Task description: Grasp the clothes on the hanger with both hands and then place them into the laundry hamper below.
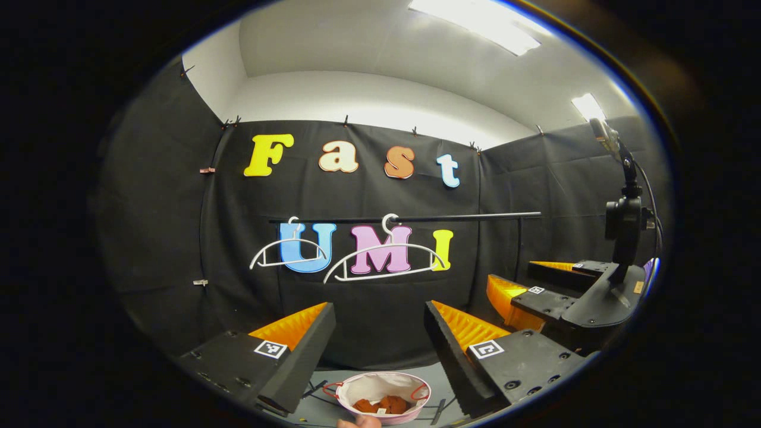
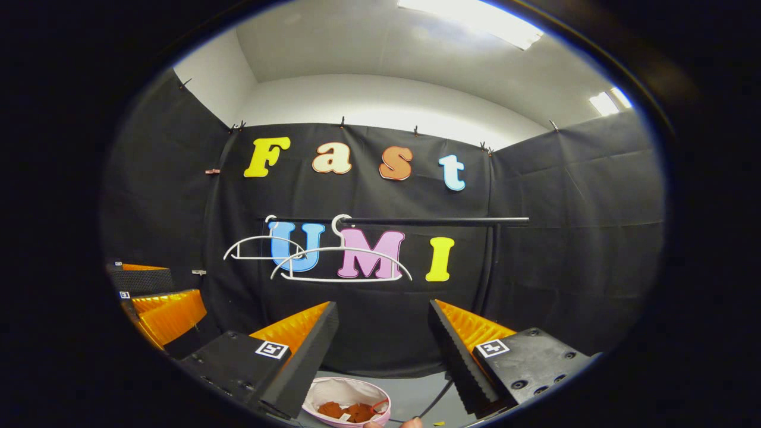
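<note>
Two bare white hangers [image 1: 383, 261] [image 2: 340, 261] hang from a black rail [image 1: 416, 219] [image 2: 428, 221] against the back wall. Below stands a round white hamper [image 1: 383, 395] [image 2: 346, 402] with red handles, and orange-brown clothes [image 1: 381, 405] [image 2: 348, 411] lie inside it. In the left gripper view my left gripper [image 1: 380, 333] is open, its fingers wide apart above the hamper with nothing between them. In the right gripper view my right gripper [image 2: 383, 333] is open too, also empty. The right gripper [image 1: 535, 285] also appears at the right of the left gripper view, and the left gripper [image 2: 157, 303] at the left of the right gripper view.
A camera on a black mount [image 1: 624, 220] rides on the right gripper's body. The grey floor [image 1: 321, 404] [image 2: 416, 392] surrounds the hamper, with a black cable [image 2: 437, 398] across it. A fingertip [image 1: 359, 422] [image 2: 410, 423] shows at each view's bottom edge.
</note>
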`<state>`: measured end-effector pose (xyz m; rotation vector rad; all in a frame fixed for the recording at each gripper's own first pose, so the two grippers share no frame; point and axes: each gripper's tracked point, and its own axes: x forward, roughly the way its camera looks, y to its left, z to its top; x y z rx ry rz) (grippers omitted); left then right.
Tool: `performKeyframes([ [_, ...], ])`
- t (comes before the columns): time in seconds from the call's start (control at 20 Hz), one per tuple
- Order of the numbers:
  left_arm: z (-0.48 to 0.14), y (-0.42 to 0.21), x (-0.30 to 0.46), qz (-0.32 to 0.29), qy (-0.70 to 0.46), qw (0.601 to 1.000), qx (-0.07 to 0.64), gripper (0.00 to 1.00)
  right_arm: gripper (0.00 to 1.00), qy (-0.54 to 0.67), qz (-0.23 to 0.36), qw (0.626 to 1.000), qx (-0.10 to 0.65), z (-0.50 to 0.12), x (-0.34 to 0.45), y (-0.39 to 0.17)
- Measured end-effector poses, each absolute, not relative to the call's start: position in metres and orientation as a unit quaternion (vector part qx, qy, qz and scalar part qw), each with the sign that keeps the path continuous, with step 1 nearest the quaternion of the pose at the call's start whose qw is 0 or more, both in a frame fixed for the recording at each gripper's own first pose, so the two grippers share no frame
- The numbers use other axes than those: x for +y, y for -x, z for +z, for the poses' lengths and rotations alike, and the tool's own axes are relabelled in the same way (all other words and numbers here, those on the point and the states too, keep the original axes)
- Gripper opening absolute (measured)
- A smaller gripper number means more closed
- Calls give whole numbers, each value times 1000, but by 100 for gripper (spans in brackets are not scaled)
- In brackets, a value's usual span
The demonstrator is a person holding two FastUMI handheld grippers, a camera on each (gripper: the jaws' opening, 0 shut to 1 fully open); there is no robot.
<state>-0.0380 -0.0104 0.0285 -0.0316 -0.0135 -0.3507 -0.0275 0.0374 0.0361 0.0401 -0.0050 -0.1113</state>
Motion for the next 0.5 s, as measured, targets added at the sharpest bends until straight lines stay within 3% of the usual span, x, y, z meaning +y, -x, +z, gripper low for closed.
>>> performKeyframes([
  [0.5,32,44,-13,-175,30,984,-6,95,98,-5,-46,999,-14,45,41,31],
])
